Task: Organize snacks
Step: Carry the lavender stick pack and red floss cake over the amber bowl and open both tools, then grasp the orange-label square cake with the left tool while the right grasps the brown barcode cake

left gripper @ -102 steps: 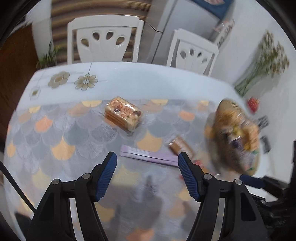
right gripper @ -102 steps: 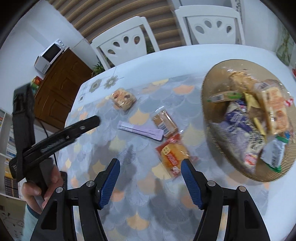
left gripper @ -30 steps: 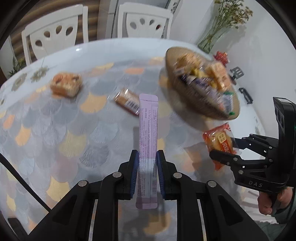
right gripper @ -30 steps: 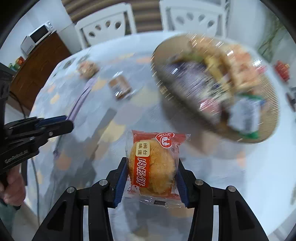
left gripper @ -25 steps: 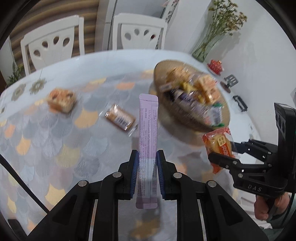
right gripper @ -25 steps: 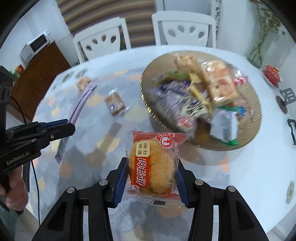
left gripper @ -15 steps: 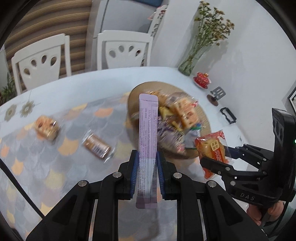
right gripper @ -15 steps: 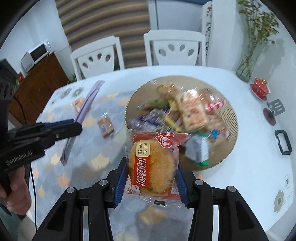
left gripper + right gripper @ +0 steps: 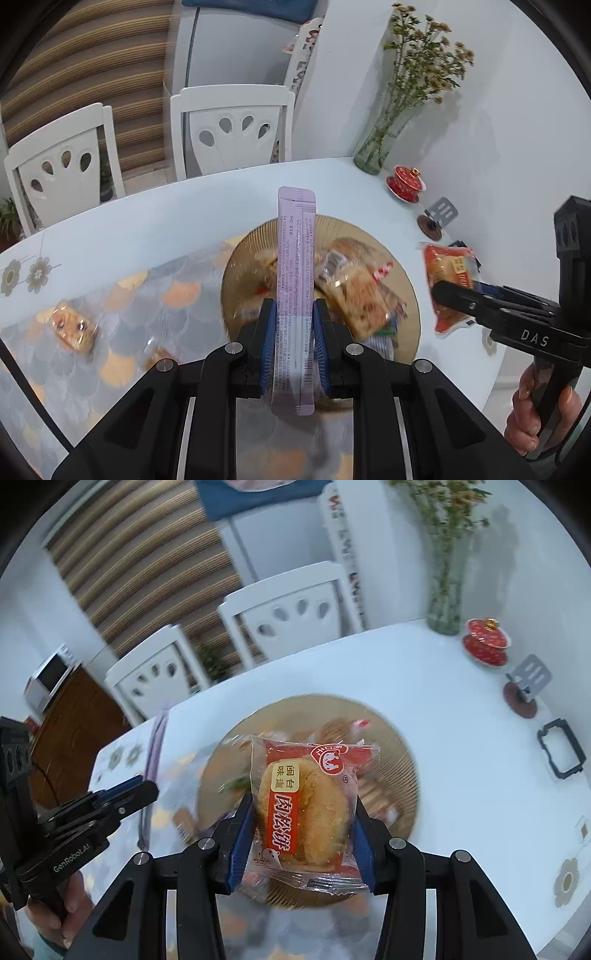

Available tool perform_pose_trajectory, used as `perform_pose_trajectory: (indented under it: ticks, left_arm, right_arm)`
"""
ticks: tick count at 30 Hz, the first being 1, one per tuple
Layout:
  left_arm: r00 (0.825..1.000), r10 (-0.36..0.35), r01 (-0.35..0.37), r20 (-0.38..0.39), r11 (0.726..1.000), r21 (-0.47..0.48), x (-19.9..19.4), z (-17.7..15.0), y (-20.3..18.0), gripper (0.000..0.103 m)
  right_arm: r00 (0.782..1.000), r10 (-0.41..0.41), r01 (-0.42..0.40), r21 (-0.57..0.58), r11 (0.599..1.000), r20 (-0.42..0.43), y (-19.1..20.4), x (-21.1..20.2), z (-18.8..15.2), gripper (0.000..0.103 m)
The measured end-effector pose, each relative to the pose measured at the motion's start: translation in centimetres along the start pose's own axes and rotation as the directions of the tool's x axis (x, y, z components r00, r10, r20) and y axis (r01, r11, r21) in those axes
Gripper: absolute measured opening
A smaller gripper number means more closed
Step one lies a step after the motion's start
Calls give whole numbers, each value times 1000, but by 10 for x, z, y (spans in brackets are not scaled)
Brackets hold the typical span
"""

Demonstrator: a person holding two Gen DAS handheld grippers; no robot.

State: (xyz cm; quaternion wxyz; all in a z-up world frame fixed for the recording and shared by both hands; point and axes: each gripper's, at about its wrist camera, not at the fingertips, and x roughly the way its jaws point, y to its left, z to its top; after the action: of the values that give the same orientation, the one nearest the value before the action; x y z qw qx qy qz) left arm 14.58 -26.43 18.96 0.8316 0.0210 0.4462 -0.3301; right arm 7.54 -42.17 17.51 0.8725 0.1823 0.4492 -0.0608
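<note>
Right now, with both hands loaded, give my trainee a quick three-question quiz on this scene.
1. True or false: the left gripper is shut on the purple stick sachet.
2. What does the right gripper hold? A) a red-wrapped cake B) a banana C) a cup
3. Fill in: two wrapped snacks lie on the ___, outside the round woven tray.

Key: 1 true. 2 A, the red-wrapped cake. 3 patterned table mat.
</note>
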Motion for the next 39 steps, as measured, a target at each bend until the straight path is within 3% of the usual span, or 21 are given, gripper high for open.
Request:
perform_pose_trajectory:
  ticks: [5,8,15,16,17,18,19,22,32,39]
  left_arm:
    - [1000,12,-12,-14,1000,-9,23,16,-4,17]
    - [1000,10,-10,-28,1000,-11,36,19,-8,17]
    - [997,60,-57,-57,997,58,59,23,-27,19]
    - [996,64,-59,-64,996,66,61,22,-29,26]
    - [995,66,-62,-70,996,65,63,22,-29,35]
    - [994,70,-66,-84,997,50,65,21,-28,56]
    - [994,68,-65,-88,997,37,65,20,-25,71]
    - [998,33,-34,-55,999,-5,56,15,-18,71]
    - [999,23,-25,-36,998,-64,30,0,6,70]
    - [993,116,-115,13,990,-86,-8,-10,40,70]
  right_arm:
    - [1000,-19,21,107,994,-21,-29,13,17,47]
    - [998,14,-6,161,987,-55,-43,26,22,47]
    - [994,50,-33,166,986,-96,-47,44,26,49]
    - [992,64,-45,168,985,-105,-48,47,27,57]
    - [992,67,-48,171,984,-106,-49,48,27,58]
    - [992,67,-48,177,983,-103,-52,48,26,58]
    - [992,71,-51,182,982,-100,-54,47,25,58]
    - [992,81,-62,191,980,-95,-58,44,24,58]
    - [989,102,-79,198,977,-107,-50,39,11,58]
    - [985,127,-108,155,982,-120,-20,39,1,58]
